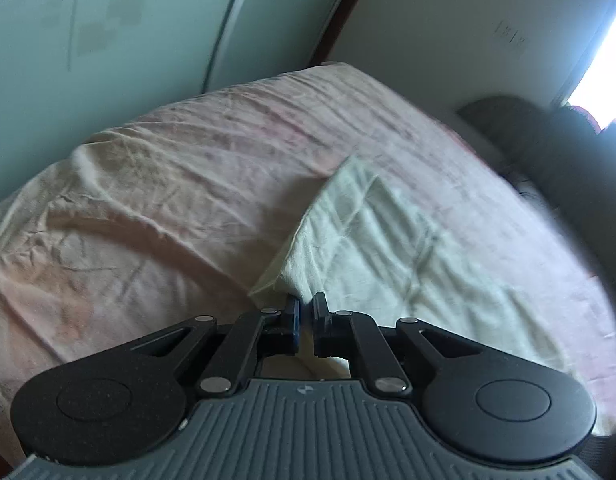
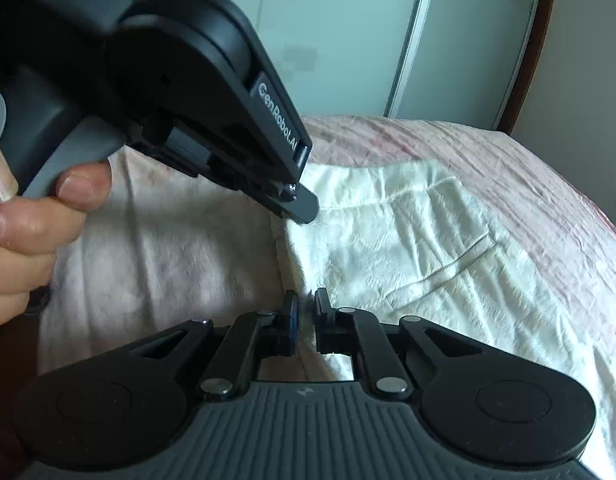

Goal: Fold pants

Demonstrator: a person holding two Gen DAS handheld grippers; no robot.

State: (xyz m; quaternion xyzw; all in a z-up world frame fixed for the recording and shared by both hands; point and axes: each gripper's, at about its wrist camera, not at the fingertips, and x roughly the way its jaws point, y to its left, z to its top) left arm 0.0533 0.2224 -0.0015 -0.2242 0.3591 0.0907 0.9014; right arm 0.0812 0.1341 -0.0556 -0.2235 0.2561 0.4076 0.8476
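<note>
My left gripper (image 1: pixel 306 314) had its fingers drawn almost together, pinching the near corner of the white pants (image 1: pixel 387 240) between the pads; a sliver of pale cloth showed in the narrow slot between them, and the fabric rose to that pinch in a small peak; my right gripper (image 2: pixel 306 312) sat likewise, fingers nearly closed on the near edge of the same pants, with a thin band of cloth caught between the blue-faced pad and its partner; both grips lay along the garment's left-hand border, where it met the bedsheet. From the right wrist camera I saw the left gripper's black body from the side, angled downward, its tip touching the pants a little farther along that edge; the person's hand (image 2: pixel 24 216) wrapped the grey handle at the left of that view, fingertips curled under it.

Outward from the grips, the pants lay spread flat on the bed (image 1: pixel 148 200), wrinkled, with a stitched pocket seam running slantwise across the cloth; they stretched away to the right of both grippers; the pink sheet beneath them was creased and bare on the left side. Beyond the bed stood a pale green sliding wardrobe door (image 1: pixel 108 20) with a light vertical frame; to its right I saw a dark wooden trim and a plain wall; a bright window (image 1: pixel 603 68) glared at the far right of the left wrist view, with something dark heaped below it that I could not make out.
</note>
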